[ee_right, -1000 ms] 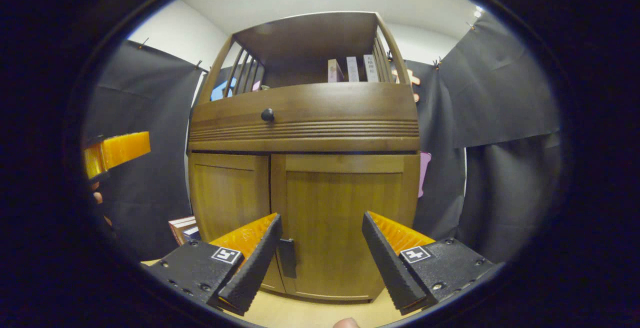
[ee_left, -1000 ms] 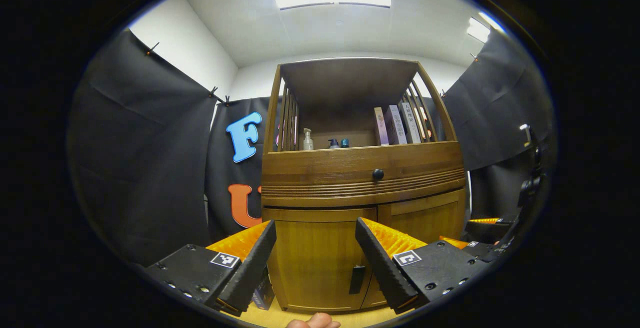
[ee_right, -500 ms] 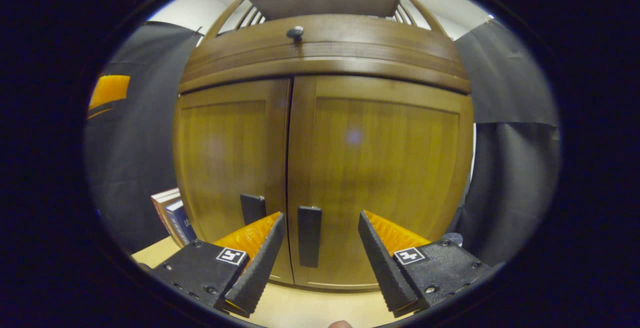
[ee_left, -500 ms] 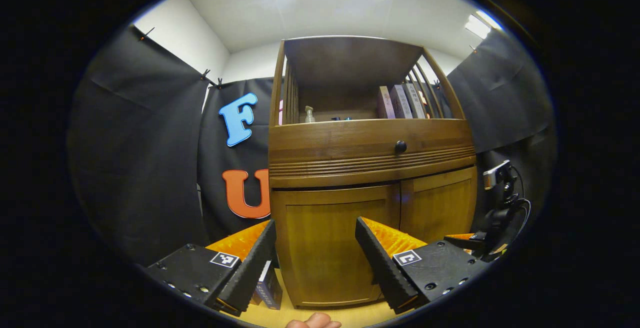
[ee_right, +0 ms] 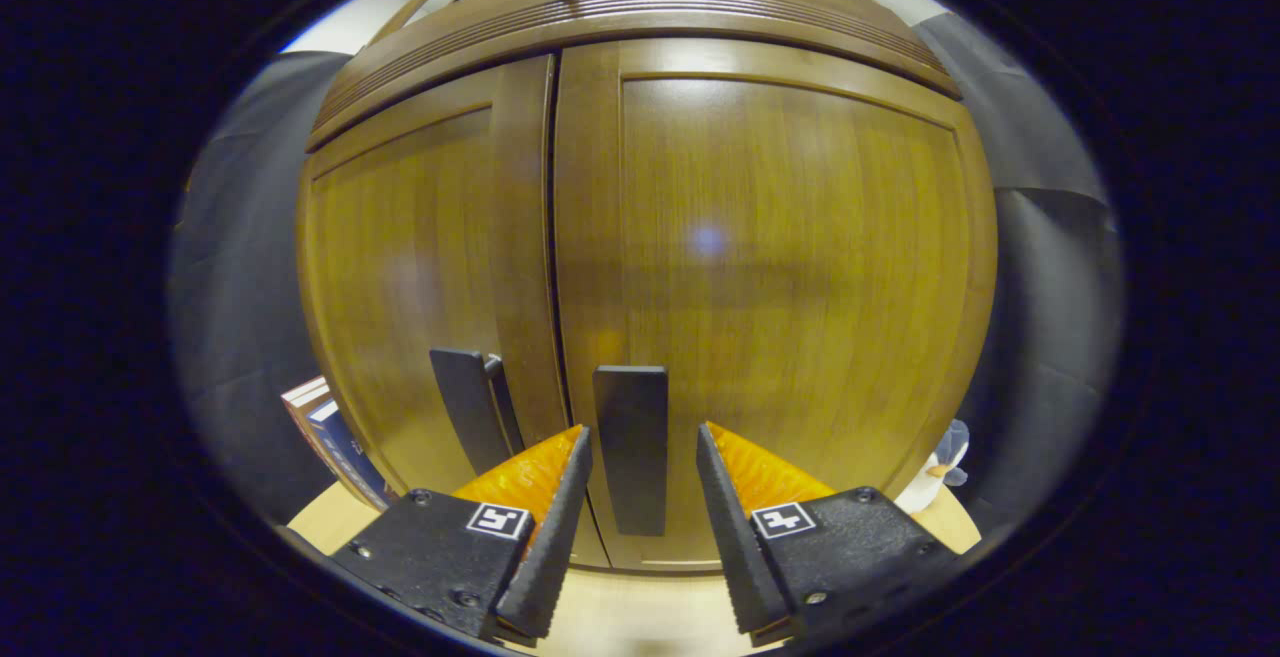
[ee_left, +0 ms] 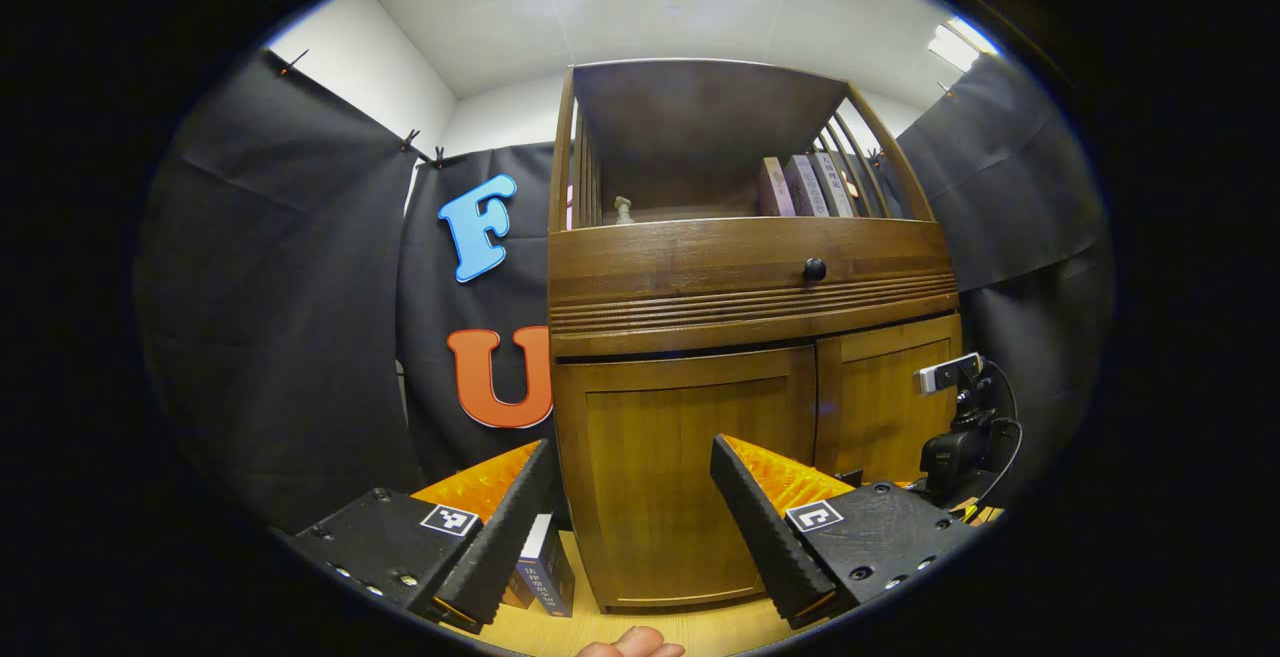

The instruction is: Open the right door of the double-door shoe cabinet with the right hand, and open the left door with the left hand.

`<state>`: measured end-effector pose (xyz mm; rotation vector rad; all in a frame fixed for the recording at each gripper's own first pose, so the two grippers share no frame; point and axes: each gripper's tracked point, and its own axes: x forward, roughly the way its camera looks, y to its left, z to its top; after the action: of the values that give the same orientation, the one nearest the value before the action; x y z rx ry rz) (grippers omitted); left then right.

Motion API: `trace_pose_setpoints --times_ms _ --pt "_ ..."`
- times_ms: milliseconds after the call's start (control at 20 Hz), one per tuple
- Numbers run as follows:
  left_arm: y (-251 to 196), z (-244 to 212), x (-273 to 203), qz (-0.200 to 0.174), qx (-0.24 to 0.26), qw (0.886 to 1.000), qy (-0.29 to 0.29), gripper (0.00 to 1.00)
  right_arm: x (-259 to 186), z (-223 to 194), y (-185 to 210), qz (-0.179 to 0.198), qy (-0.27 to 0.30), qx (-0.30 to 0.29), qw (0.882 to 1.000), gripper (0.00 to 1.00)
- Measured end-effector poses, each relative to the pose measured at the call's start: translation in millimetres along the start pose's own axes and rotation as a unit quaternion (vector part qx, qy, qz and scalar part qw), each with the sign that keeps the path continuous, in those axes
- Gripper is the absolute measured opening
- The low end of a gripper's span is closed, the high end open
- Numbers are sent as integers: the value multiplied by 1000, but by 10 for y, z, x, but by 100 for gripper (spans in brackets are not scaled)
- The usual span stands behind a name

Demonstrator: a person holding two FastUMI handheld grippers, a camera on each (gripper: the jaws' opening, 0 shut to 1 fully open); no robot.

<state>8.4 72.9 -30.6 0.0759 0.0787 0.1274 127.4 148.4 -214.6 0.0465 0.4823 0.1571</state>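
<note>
The wooden shoe cabinet [ee_left: 750, 282] stands before me with both doors shut. In the left gripper view, my left gripper [ee_left: 630, 442] is open, a short way back from the left door [ee_left: 690, 477]; the right door [ee_left: 880, 407] is beside it. The right gripper's body and camera [ee_left: 950, 447] are at that door. In the right gripper view, my right gripper [ee_right: 642, 432] is close to the right door [ee_right: 790, 267]. Its jaws are narrowed on either side of the black handle [ee_right: 632, 437], and a gap shows at the right finger. The left door's handle [ee_right: 470, 407] is just to the left.
Books [ee_left: 540, 577] stand on the pale wooden floor at the cabinet's left foot, also seen as books [ee_right: 330, 432]. A small soft toy [ee_right: 935, 472] sits at the right foot. Above the doors is a drawer with a knob [ee_left: 814, 270], and a shelf of books [ee_left: 800, 187].
My right gripper has moved in close to the right door and narrowed its jaws around the handle. My left gripper has shifted slightly left and lower, staying open.
</note>
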Motion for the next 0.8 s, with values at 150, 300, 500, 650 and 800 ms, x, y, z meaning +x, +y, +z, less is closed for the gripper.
trace_pose_setpoints --times_ms 150,300,500,650,800 --pt "17 -4 -21 8 -4 1000 4 96 62 -32 9 -3 11 9 1000 53" --pt "-7 -28 -17 2 -11 1000 9 96 114 -78 35 -4 7 25 1000 43" --pt "-7 -31 -16 1 -11 1000 16 100 140 -93 29 -10 -2 21 1000 34" --pt "-21 -55 -14 -3 -11 1000 24 96 87 -87 32 -1 0 28 1000 30" --pt "-29 -54 -10 -6 -10 1000 27 96 4 -125 18 1 -2 23 1000 30"
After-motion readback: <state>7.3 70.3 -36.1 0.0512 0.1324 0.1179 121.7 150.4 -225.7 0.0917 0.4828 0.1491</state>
